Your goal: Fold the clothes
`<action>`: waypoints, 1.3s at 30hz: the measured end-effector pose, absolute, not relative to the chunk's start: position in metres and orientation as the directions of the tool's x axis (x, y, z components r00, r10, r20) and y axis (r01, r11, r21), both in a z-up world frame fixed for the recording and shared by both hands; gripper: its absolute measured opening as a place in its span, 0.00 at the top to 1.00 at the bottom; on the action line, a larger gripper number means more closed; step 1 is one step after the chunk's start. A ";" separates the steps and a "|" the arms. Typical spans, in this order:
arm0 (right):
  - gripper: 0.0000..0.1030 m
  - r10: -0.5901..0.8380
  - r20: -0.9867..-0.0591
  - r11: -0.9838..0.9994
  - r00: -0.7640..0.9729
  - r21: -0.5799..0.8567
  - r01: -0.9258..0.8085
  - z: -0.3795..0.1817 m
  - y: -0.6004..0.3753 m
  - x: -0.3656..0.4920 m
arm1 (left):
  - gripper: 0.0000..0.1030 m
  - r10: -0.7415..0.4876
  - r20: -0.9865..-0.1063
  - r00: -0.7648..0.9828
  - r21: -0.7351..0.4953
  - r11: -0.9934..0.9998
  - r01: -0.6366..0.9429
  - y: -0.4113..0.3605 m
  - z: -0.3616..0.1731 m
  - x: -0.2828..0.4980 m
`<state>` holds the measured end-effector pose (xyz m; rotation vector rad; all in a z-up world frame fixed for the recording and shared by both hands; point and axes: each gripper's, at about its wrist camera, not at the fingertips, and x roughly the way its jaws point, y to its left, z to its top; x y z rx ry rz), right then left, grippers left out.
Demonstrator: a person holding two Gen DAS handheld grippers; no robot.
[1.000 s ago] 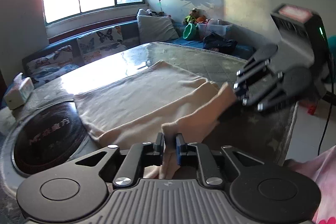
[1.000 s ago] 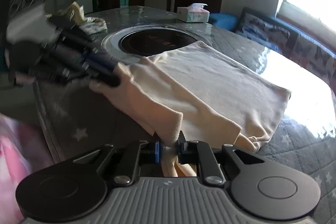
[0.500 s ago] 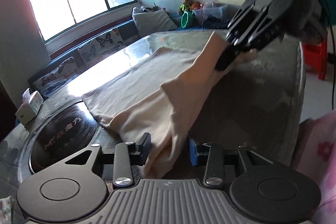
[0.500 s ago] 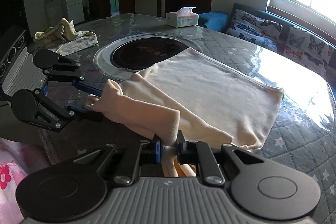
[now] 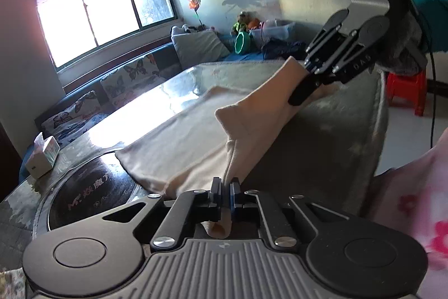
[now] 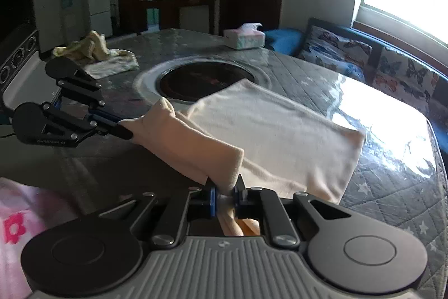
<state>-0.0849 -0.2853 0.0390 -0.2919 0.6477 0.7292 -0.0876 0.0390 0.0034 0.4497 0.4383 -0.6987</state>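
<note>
A beige garment [image 5: 182,136] lies spread on the quilted table [image 5: 322,147], its far part flat. Its near edge hangs lifted between both grippers as a taut folded band. My left gripper [image 5: 226,184] is shut on one end of that band, the fabric pinched between its pads. In the right wrist view the left gripper [image 6: 123,131] sits at the left, gripping the garment [image 6: 274,125]. My right gripper [image 6: 225,185] is shut on the other end, with cloth bunched behind its pads. From the left wrist view the right gripper [image 5: 296,100] shows up high on the right.
A round black cooktop [image 6: 201,80] is set into the table beside the garment. A tissue box [image 6: 245,35] and a heap of yellowish clothes [image 6: 92,49] lie farther off. A butterfly-print sofa [image 6: 364,58] lines the window wall. A red stool [image 5: 406,91] stands past the table's edge.
The left gripper's jaws stood apart around the cloth half a second ago and are now closed on it. Both grippers have carried the lifted edge slightly higher and pulled it tauter.
</note>
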 end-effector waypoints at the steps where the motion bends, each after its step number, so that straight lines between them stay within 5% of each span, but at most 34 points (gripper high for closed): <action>1: 0.90 0.528 -0.637 0.713 0.561 -0.026 -0.701 0.043 -0.287 -0.091 | 0.94 -0.515 -0.520 0.682 0.235 0.681 0.694 0.040 0.009 -0.093; 13: 0.91 0.557 -0.657 0.642 0.508 -0.049 -0.766 0.096 -0.293 -0.156 | 0.94 -0.570 -0.491 0.659 0.183 0.672 0.717 0.050 0.063 -0.143; 30: 0.91 0.490 -0.725 0.676 0.483 -0.034 -0.736 0.056 -0.272 0.012 | 0.94 -0.475 -0.600 0.644 0.108 0.749 0.654 0.038 0.004 0.033; 39: 0.72 0.469 -0.701 0.780 0.537 0.044 -0.624 -0.004 -0.283 0.041 | 0.90 -0.416 -0.625 0.661 0.097 0.798 0.595 0.034 -0.025 0.058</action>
